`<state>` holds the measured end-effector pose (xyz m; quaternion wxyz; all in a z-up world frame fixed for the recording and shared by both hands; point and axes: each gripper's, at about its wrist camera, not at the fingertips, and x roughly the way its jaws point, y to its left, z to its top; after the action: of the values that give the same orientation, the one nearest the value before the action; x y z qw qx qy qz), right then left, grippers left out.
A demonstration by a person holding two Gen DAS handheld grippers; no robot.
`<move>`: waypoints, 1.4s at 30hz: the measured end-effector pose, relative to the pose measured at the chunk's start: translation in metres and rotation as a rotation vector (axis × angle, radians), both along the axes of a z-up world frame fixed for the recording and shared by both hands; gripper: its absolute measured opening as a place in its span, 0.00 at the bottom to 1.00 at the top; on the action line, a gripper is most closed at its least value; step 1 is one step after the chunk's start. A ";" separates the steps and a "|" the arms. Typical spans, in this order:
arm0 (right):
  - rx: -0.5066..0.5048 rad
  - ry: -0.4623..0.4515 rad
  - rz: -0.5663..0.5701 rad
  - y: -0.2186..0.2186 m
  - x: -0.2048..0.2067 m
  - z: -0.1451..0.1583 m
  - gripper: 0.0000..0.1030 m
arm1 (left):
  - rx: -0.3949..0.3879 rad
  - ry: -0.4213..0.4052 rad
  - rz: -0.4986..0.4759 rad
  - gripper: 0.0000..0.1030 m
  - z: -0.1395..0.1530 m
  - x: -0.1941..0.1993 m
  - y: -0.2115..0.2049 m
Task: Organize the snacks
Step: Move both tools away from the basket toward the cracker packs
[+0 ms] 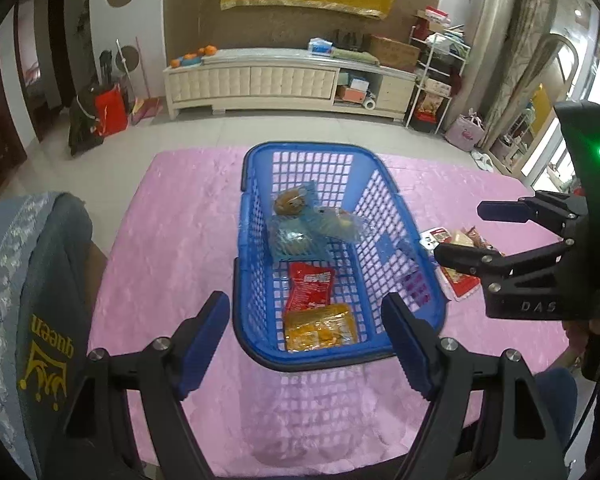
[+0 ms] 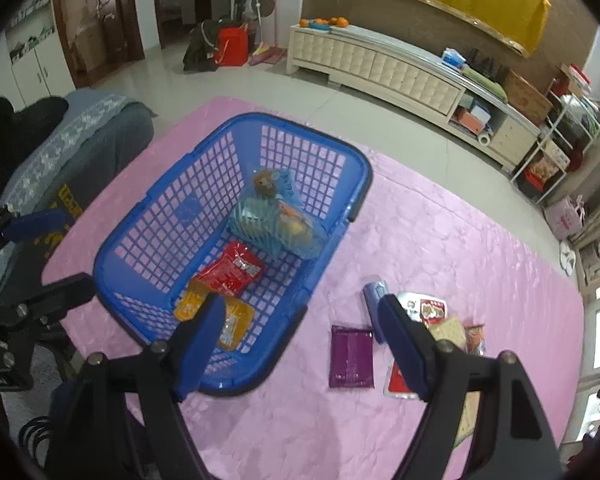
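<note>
A blue mesh basket [image 1: 300, 145] [image 2: 360, 168] stands on the pink table cover [image 1: 172, 240]. It holds an orange packet [image 1: 320, 328] [image 2: 236, 320], a red packet [image 1: 312, 284] [image 2: 232, 268], clear wrapped snacks [image 1: 296, 236] [image 2: 276, 224] and a brown bun pack [image 1: 290, 202]. My left gripper [image 1: 304, 312] [image 2: 68, 252] hovers open over the basket's near end. My right gripper [image 2: 300, 308] [image 1: 462, 232] is open above the basket's right rim, nothing between its pads. To the right of the basket lie a purple packet [image 2: 350, 354] and red-and-white packets [image 2: 432, 308].
A chair draped with a grey garment [image 1: 40, 280] stands at the table's left edge. A small blue item [image 2: 374, 292] lies by the loose packets. Beyond the table are tiled floor and a long pale cabinet [image 1: 260, 76].
</note>
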<state>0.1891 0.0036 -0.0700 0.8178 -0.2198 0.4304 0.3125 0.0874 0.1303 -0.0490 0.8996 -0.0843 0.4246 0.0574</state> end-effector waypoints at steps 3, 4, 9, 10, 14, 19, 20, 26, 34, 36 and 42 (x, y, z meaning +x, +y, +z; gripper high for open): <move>0.015 -0.016 -0.007 -0.013 -0.007 0.010 0.79 | 0.015 -0.015 -0.015 0.74 0.009 -0.006 -0.012; 0.020 -0.022 -0.009 -0.018 -0.010 0.013 0.79 | 0.019 -0.016 -0.018 0.74 0.011 -0.006 -0.015; 0.045 -0.035 -0.024 -0.043 -0.019 0.026 0.79 | 0.014 -0.019 -0.031 0.75 0.020 -0.010 -0.031; 0.052 -0.040 -0.029 -0.049 -0.021 0.029 0.79 | 0.012 -0.021 -0.033 0.77 0.021 -0.011 -0.034; 0.071 -0.049 -0.052 -0.073 -0.023 0.035 0.79 | 0.017 -0.036 -0.051 0.77 0.028 -0.012 -0.053; 0.087 -0.048 -0.083 -0.101 -0.022 0.035 0.79 | 0.026 -0.034 -0.091 0.77 0.029 -0.006 -0.081; 0.096 -0.050 -0.088 -0.106 -0.022 0.035 0.79 | 0.029 -0.030 -0.101 0.77 0.029 -0.003 -0.087; 0.117 -0.057 -0.116 -0.138 -0.019 0.036 0.79 | 0.045 -0.018 -0.159 0.77 0.025 0.014 -0.123; 0.127 -0.043 -0.172 -0.187 -0.006 0.026 0.79 | 0.059 -0.001 -0.217 0.77 0.014 0.039 -0.167; 0.126 -0.038 -0.188 -0.198 -0.002 0.021 0.79 | 0.064 0.010 -0.233 0.77 0.009 0.046 -0.176; 0.126 0.003 -0.227 -0.228 0.015 -0.004 0.79 | 0.069 0.061 -0.273 0.77 -0.017 0.066 -0.207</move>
<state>0.2040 -0.2247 -0.0739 0.8595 -0.1171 0.4331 0.2447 0.1532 -0.0768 -0.0660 0.8882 0.0071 0.4568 -0.0483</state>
